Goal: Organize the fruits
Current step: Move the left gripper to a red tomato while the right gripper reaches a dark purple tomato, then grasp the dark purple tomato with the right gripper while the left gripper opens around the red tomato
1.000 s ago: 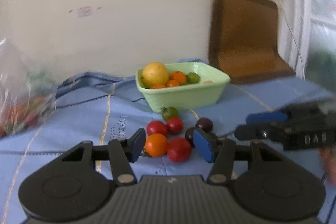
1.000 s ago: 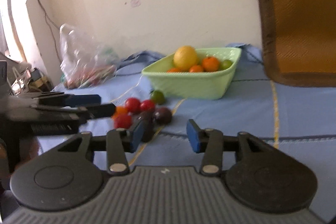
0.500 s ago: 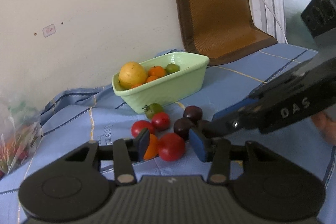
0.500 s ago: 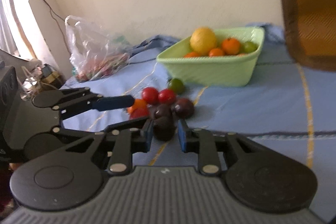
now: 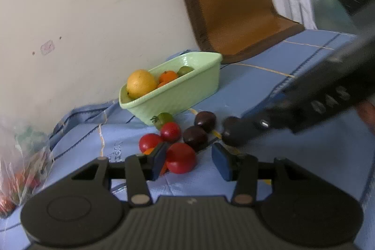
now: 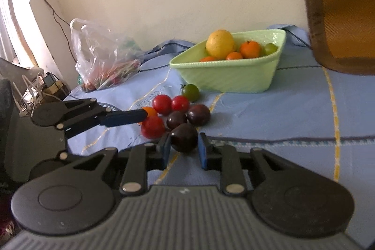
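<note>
The plastic bag [image 6: 103, 57] by the wall is see-through but crinkly, so the red and green stuff inside is hard to make out. In the left wrist view the right claw [image 5: 236, 132] is blurry and comes in from the right side, and its far end is cut off by the picture edge. The orange tomato [image 6: 150, 111] is mostly hidden behind the left claw's blue pad. The right claw [image 6: 183, 148] is pressed in on a dark plum [image 6: 184, 137], with a blue pad touching each side of it; whether the plum is off the blue cloth [image 6: 281, 114] is hard to tell. The left claw [image 5: 191, 162] is wide open and holds nothing. One pad touches the big red tomato [image 5: 181, 157], and the other pad is apart from it. Two more dark plums [image 6: 187, 116], two small red tomatoes [image 6: 171, 103] and a green tomato [image 6: 191, 92] sit close together on the cloth, just in front of the green bowl [image 6: 225, 76]. The bowl holds a big yellow fruit [image 6: 220, 43], some small oranges [image 6: 250, 49] and a green fruit [image 6: 270, 48].
</note>
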The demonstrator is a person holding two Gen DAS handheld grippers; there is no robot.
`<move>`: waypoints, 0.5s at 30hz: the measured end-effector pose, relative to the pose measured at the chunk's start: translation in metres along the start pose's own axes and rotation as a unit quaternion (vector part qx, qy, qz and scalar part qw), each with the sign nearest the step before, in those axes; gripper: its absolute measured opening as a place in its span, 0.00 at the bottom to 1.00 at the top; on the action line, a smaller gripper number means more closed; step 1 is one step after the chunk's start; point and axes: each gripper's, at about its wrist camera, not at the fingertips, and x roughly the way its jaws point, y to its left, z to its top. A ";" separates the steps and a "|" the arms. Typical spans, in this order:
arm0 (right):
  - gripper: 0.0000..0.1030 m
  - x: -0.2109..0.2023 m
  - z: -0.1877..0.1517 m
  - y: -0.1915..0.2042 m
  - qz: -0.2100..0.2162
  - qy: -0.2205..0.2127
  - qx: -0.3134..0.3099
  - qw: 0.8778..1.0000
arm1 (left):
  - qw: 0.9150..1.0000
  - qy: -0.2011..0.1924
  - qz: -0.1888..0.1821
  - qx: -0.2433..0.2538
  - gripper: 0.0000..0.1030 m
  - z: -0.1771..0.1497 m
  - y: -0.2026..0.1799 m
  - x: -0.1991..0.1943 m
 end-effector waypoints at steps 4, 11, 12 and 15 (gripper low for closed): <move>0.27 -0.002 -0.004 -0.001 -0.005 0.001 0.008 1.000 | 0.999 0.000 0.011 -0.041 0.27 0.003 0.009 0.002; 0.27 -0.023 -0.017 0.006 -0.003 -0.007 0.015 1.000 | 0.996 0.001 -0.009 -0.088 0.26 -0.013 -0.004 -0.043; 0.27 -0.028 -0.021 0.009 -0.001 -0.009 0.012 1.000 | 0.996 0.001 -0.013 -0.093 0.26 -0.017 -0.008 -0.051; 0.27 -0.044 -0.033 0.019 0.000 -0.011 -0.004 1.000 | 0.995 0.005 -0.015 -0.102 0.26 -0.030 -0.023 -0.075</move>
